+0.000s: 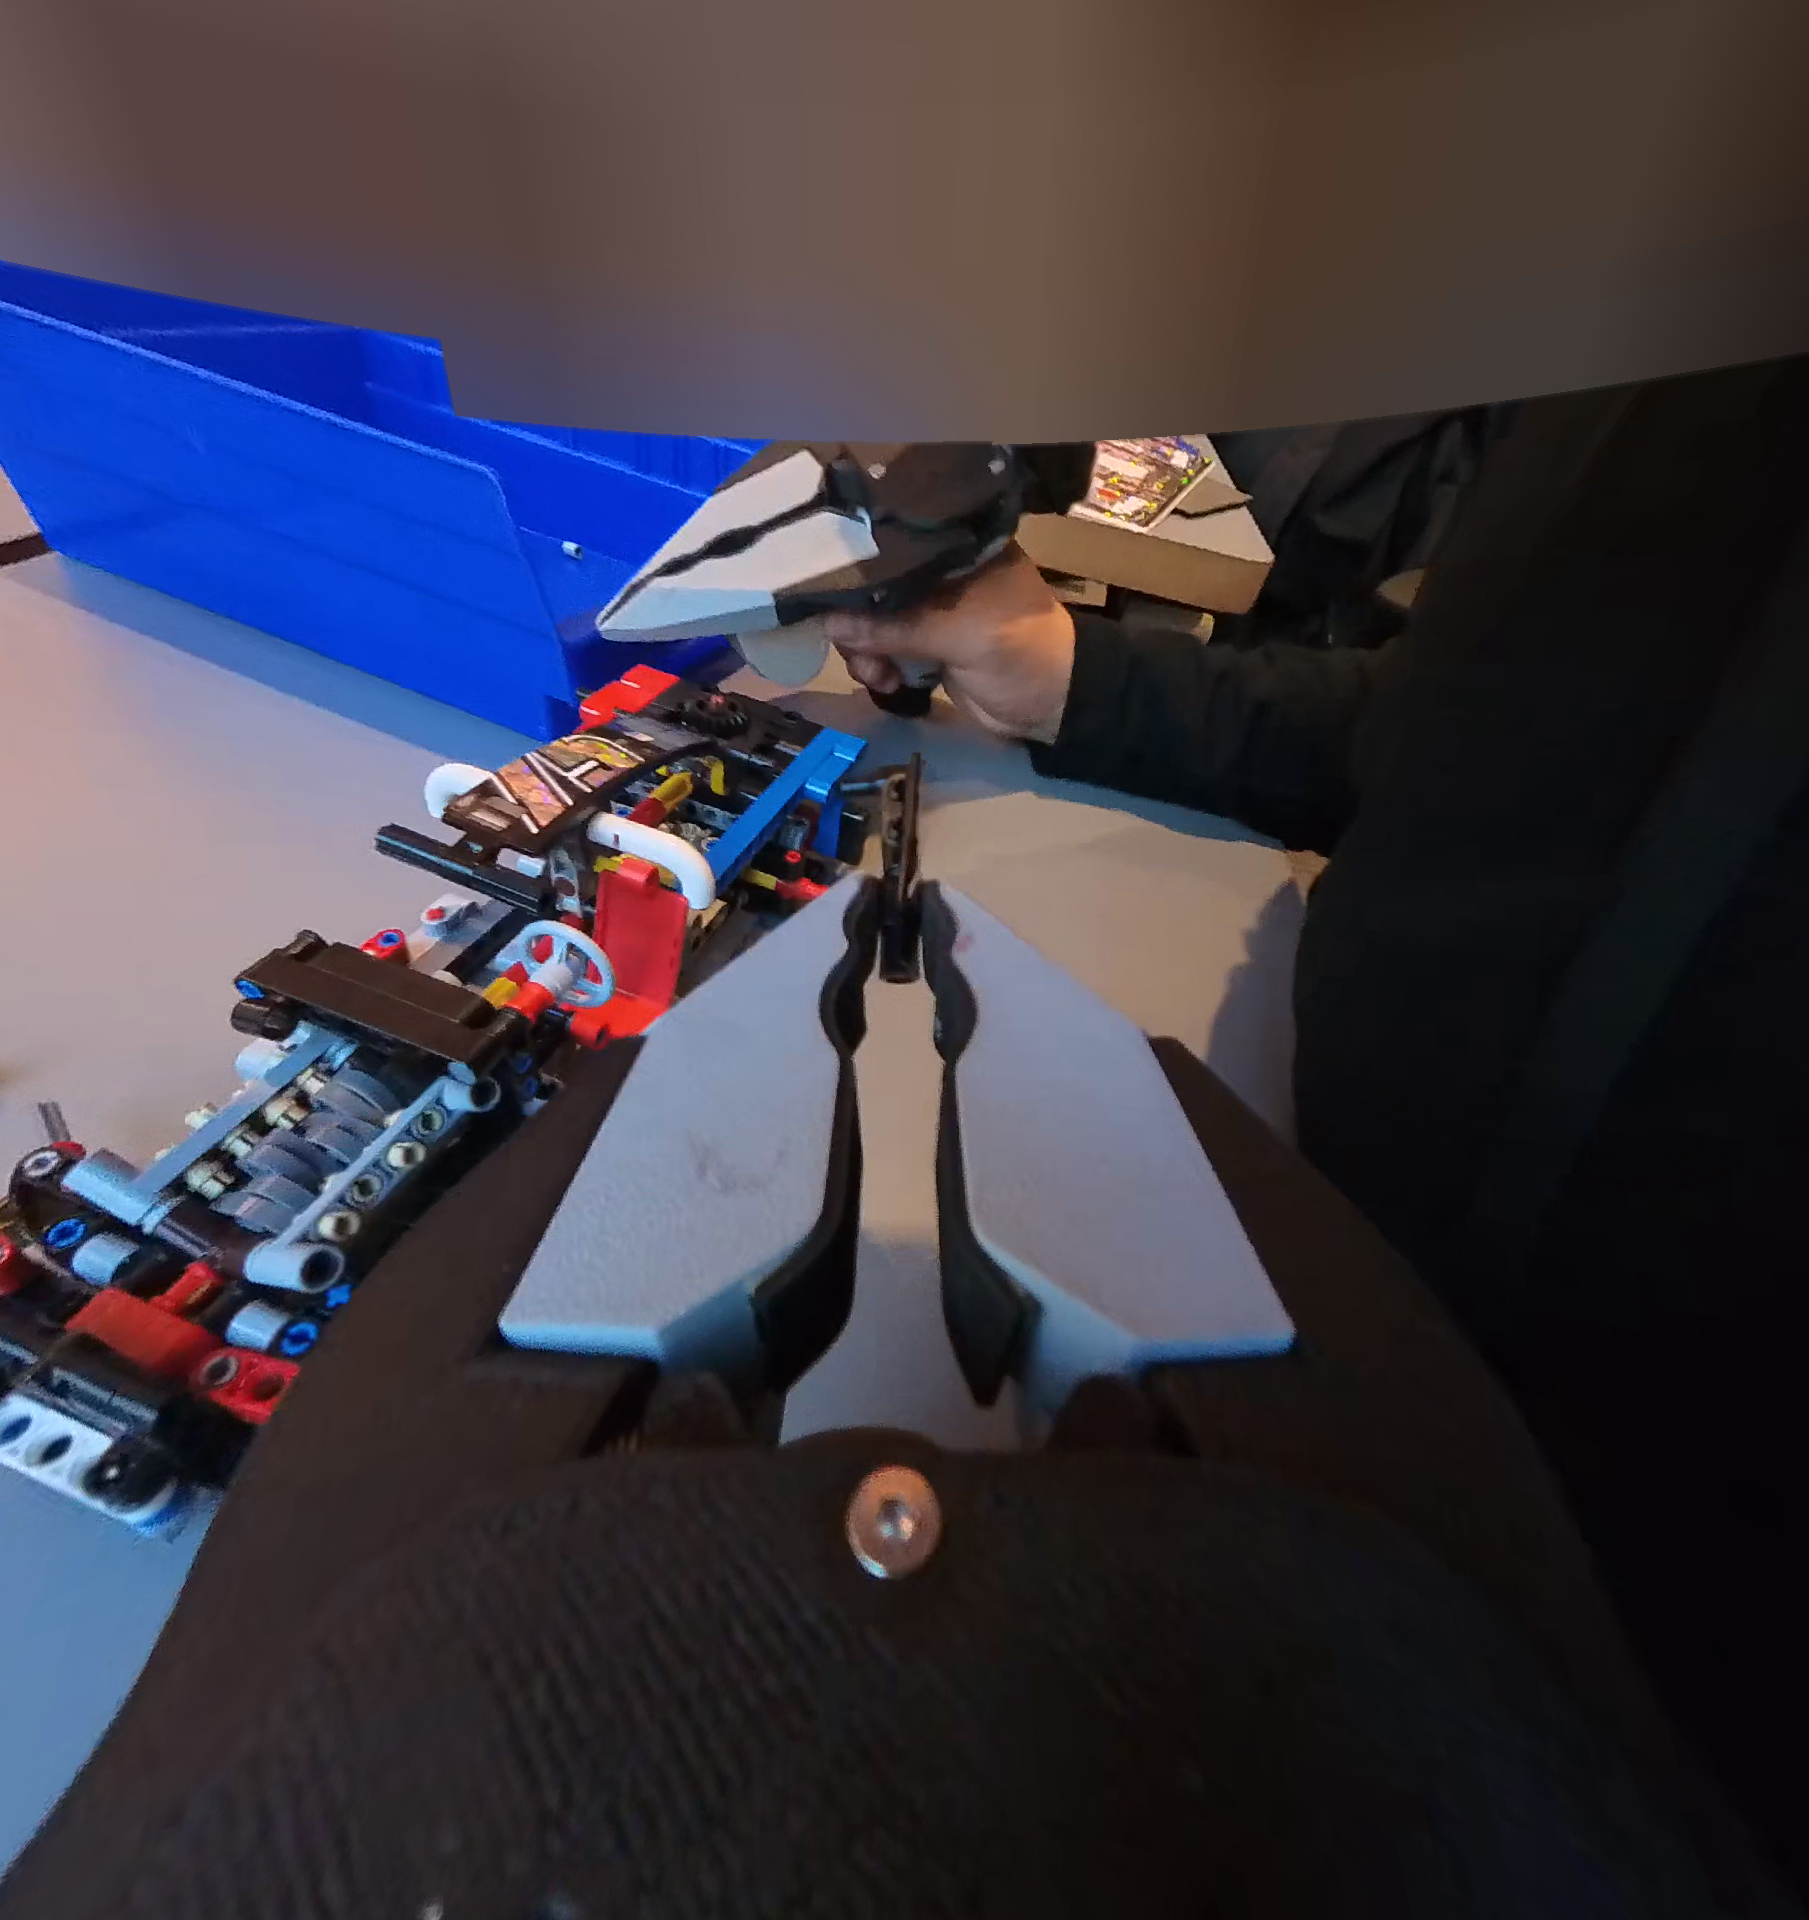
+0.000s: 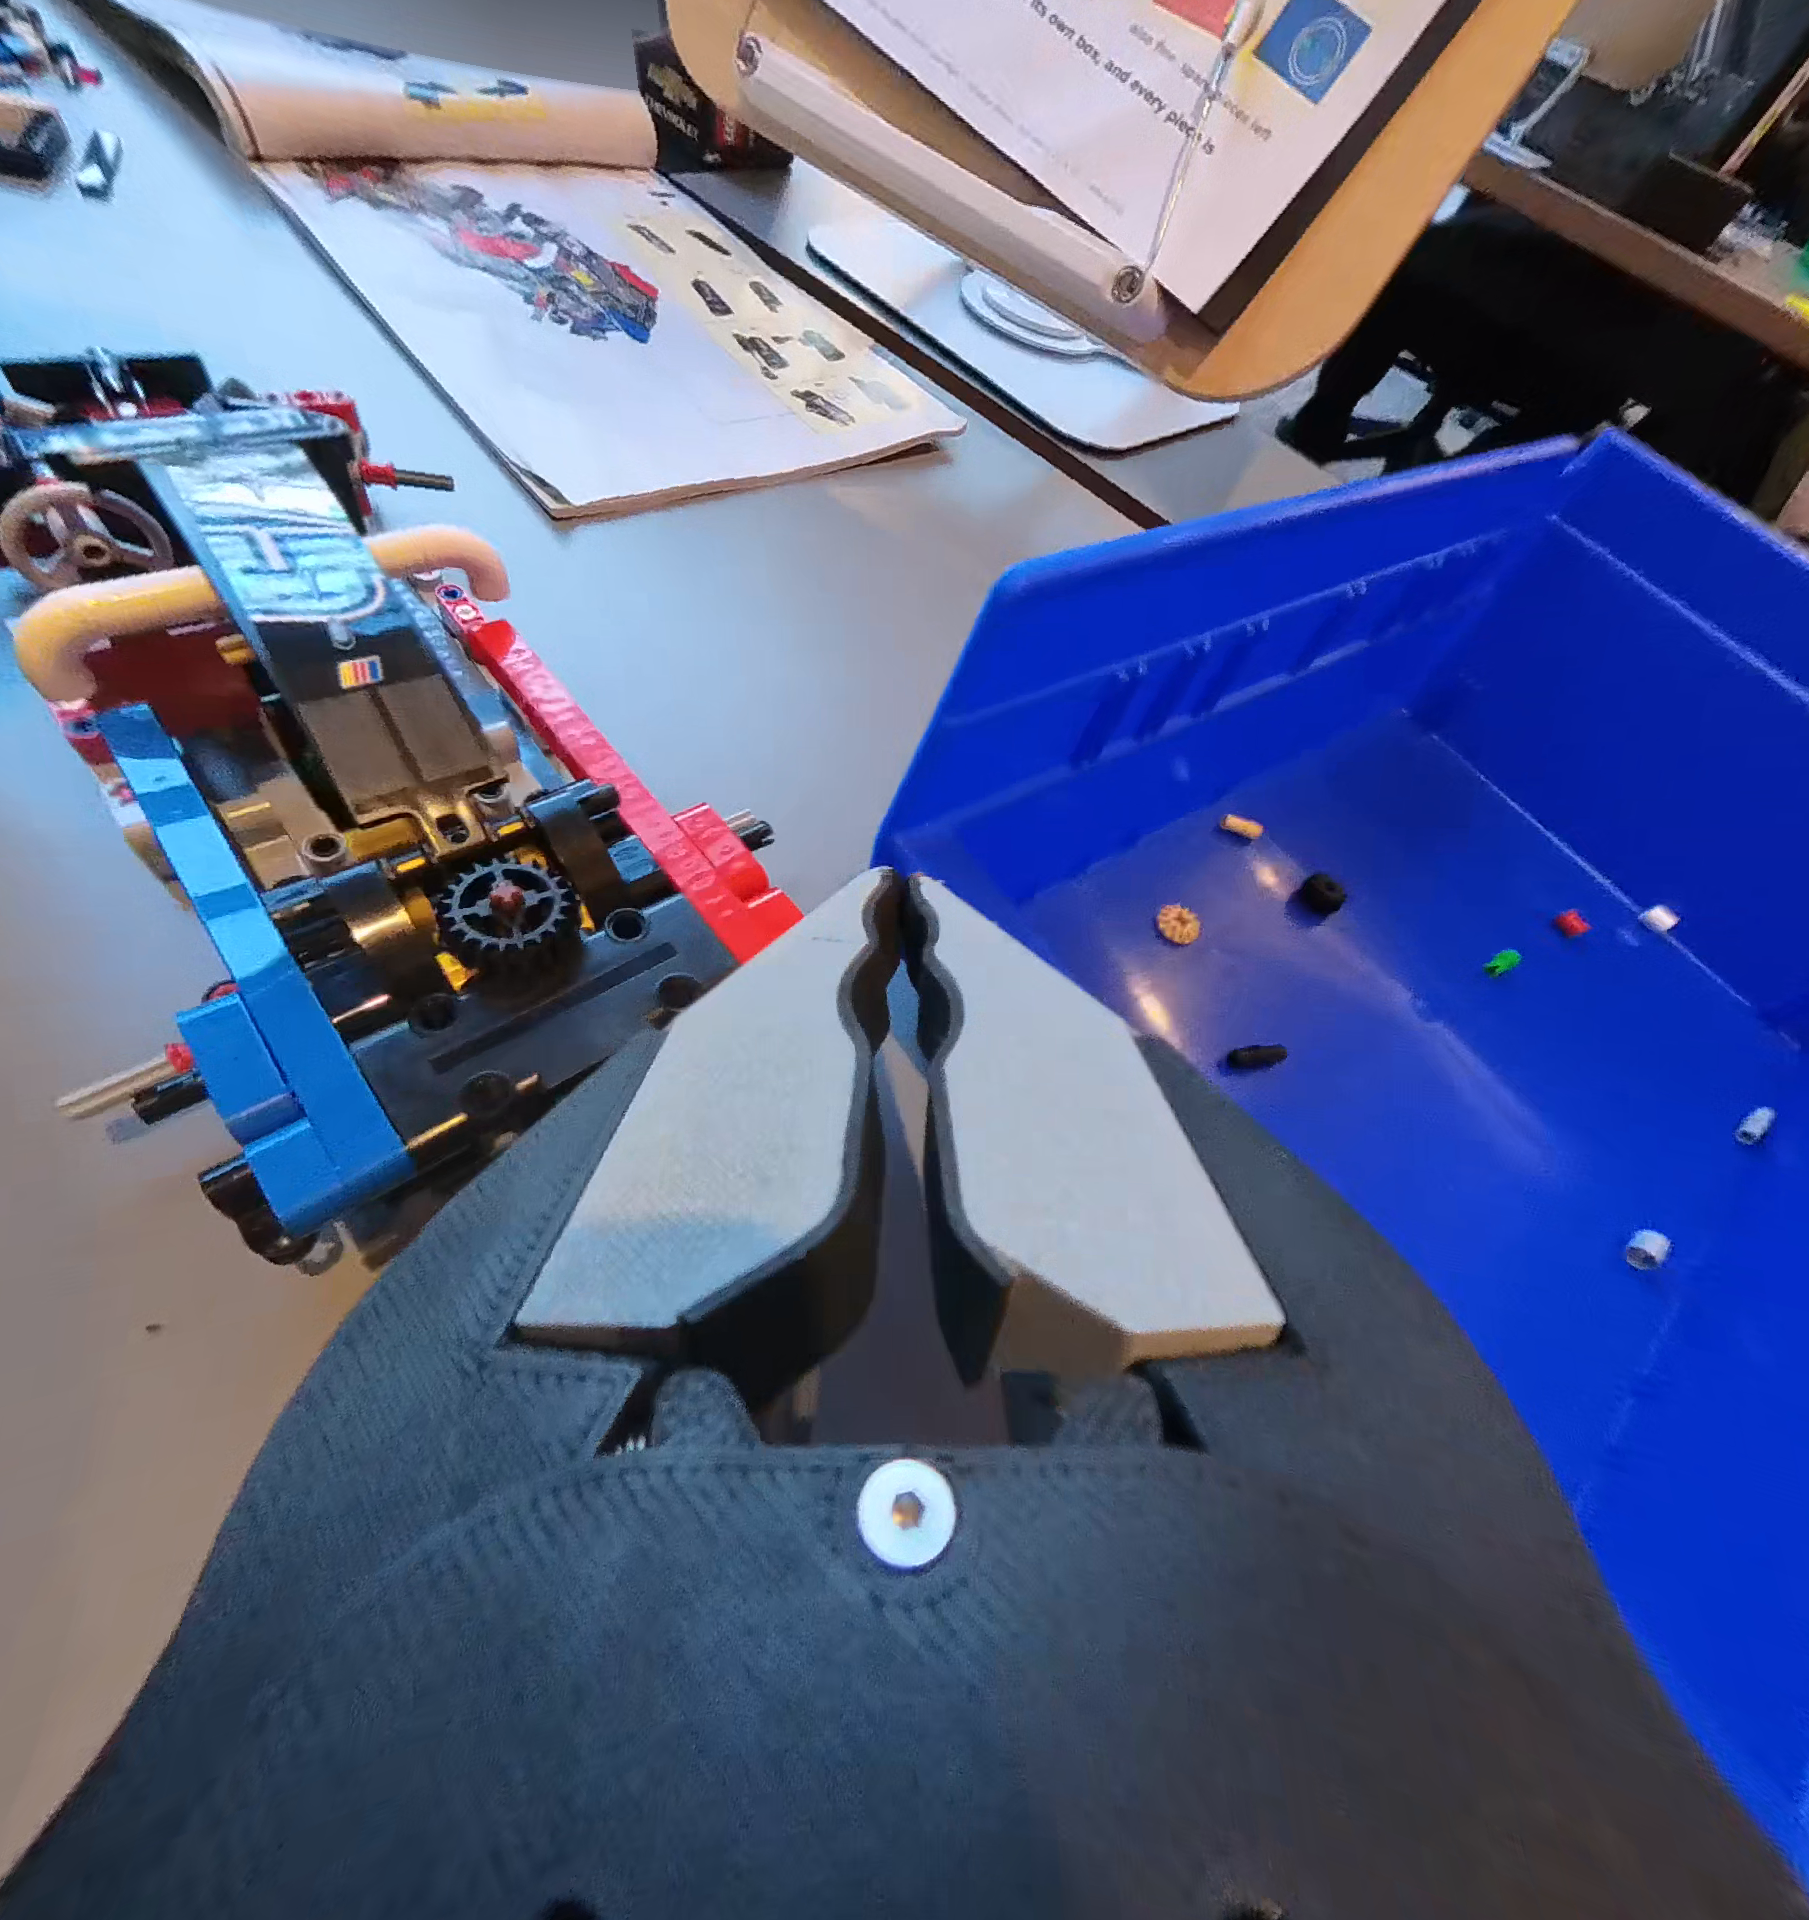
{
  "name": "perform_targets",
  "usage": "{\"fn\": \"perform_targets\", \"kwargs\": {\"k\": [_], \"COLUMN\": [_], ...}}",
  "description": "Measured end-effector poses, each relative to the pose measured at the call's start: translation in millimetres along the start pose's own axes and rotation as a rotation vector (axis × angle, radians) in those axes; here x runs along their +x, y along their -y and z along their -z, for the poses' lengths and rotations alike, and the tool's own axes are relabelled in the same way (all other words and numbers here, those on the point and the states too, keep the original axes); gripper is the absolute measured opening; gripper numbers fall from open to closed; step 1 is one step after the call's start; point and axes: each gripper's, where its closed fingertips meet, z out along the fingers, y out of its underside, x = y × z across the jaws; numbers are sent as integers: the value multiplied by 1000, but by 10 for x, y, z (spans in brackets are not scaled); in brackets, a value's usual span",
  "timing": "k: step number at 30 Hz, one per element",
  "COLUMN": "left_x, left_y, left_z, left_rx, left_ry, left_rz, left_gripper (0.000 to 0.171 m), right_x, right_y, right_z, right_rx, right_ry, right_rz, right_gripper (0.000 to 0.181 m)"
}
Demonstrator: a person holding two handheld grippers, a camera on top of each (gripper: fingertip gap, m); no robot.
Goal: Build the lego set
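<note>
While the blue bin (image 2: pixel 1502 644) at two o'clock holds scattered small pieces (image 2: pixel 1323 894), left tongs (image 1: pixel 898 914) pinch a black piece (image 1: pixel 898 831); right tongs (image 2: pixel 902 904) sit pressed together, empty.

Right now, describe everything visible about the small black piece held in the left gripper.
The black lego beam is a thin, dark plastic strip with a few round holes along it. It stands nearly upright, tilted slightly right, its lower end pinched between the left gripper's grey fingers, most of its length poking out past their tips. It hangs above the grey table, just right of the lego car chassis's blue end; whether they touch is unclear.
</note>
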Motion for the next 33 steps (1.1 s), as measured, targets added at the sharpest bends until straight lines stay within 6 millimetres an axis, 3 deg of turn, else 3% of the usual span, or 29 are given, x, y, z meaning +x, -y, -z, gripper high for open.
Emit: {"fn": "perform_targets", "kwargs": {"k": [7,33], "left_x": [37,3], "left_y": [74,-40], "left_z": [73,30], "left_rx": [66,18], "left_ry": [-36,-43], "left_rz": [80,103], "left_gripper": [4,4], "right_x": [-165,-56], "right_y": [30,98], "right_z": [-48,-1], "right_rx": [18,82], "right_ry": [59,51], "right_rz": [55,-28], "right_gripper": [0,0]}}
